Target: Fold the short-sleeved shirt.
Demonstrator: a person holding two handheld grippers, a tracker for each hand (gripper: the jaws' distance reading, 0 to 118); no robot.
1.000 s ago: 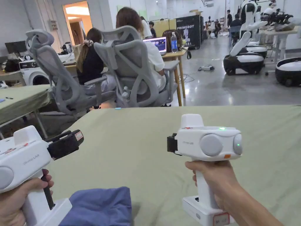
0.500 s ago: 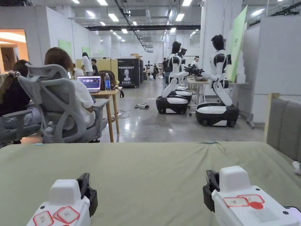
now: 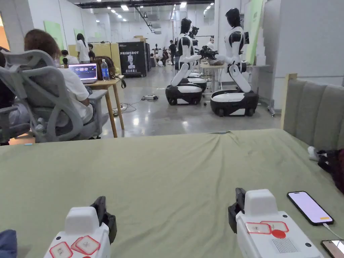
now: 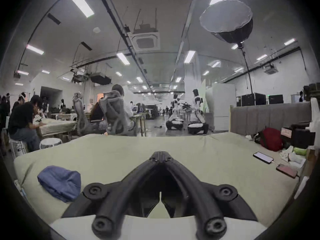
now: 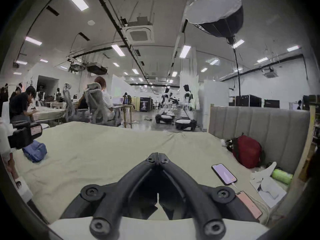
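A blue shirt [image 4: 59,183] lies bundled on the left part of the green sheet [image 3: 168,174]; its edge shows at the bottom left corner of the head view [image 3: 6,243], and it also appears in the right gripper view [image 5: 35,150]. My left gripper [image 3: 100,210] is held low over the sheet, pointing ahead, to the right of the shirt and apart from it. Its jaws [image 4: 161,154] are shut with nothing between them. My right gripper [image 3: 239,203] points the same way farther right, also shut and empty [image 5: 158,155].
Two phones [image 3: 309,207] [image 3: 332,247] lie on the sheet to the right of the right gripper. A red bag [image 5: 246,151], papers and a green bottle [image 5: 281,173] rest against the grey headboard [image 3: 312,111]. People sit in office chairs [image 3: 50,97] beyond the far edge.
The head camera swung right. Both grippers turned from pointing toward each other to pointing straight ahead, side by side. The shirt stays where it lay.
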